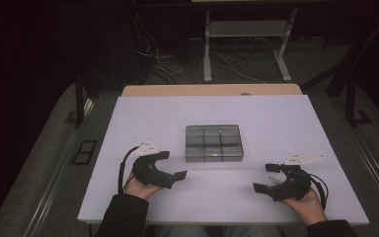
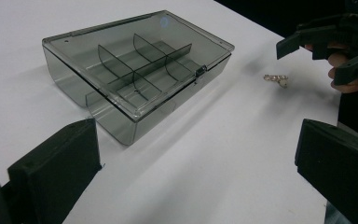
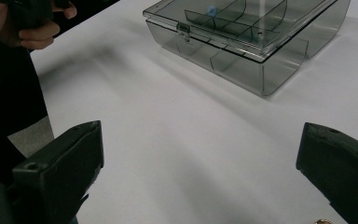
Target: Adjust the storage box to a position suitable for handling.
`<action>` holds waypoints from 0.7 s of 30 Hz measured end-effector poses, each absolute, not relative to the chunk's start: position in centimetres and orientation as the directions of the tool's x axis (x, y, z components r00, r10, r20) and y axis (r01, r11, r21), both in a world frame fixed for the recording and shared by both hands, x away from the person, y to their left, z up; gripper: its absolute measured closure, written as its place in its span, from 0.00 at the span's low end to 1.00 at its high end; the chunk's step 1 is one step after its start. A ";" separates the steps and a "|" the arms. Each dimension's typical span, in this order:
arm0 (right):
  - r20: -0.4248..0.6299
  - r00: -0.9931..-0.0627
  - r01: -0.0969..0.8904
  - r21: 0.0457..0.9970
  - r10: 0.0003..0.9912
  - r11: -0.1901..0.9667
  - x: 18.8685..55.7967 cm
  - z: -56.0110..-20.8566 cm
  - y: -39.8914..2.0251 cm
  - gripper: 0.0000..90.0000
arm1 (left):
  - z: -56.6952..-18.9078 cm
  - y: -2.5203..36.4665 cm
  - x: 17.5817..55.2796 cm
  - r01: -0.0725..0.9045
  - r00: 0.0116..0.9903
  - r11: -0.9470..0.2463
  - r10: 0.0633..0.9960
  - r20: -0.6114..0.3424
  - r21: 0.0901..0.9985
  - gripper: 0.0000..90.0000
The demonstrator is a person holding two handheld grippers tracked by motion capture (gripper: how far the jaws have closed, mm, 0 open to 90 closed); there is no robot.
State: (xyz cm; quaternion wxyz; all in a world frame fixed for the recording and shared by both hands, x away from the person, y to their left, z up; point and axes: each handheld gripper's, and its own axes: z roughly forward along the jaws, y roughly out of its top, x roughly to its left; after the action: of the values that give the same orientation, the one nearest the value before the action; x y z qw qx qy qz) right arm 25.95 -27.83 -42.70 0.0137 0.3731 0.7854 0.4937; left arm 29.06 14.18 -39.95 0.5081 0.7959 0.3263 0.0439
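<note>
1. Two grippers rest near the table's (image 1: 128,197) front edge, one in each hand: the left gripper (image 1: 173,165) and the right gripper (image 1: 264,177), both with jaws wide apart, holding nothing.
2. One small metal piece (image 2: 276,79) lies on the white surface near the right gripper.
3. One smoky clear box (image 1: 213,142), lid closed, six compartments, sits mid-table beyond both grippers.

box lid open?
No. In the left gripper view the clear lid lies flat on the grey plastic box, with the small latch at its front edge closed.
</note>
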 end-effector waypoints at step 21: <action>0.342 -0.723 0.571 0.785 0.601 0.240 26.0 -42.8 -27.8 0.00 | -40.5 12.2 31.8 0.494 0.790 -0.361 0.566 -0.236 0.790 0.00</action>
State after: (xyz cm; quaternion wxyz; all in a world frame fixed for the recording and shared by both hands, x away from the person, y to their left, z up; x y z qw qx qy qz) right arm 25.97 -27.82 -42.75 0.0150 0.3721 0.7872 0.4915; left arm 31.83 12.21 -40.54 0.4646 0.8242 0.3216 0.0383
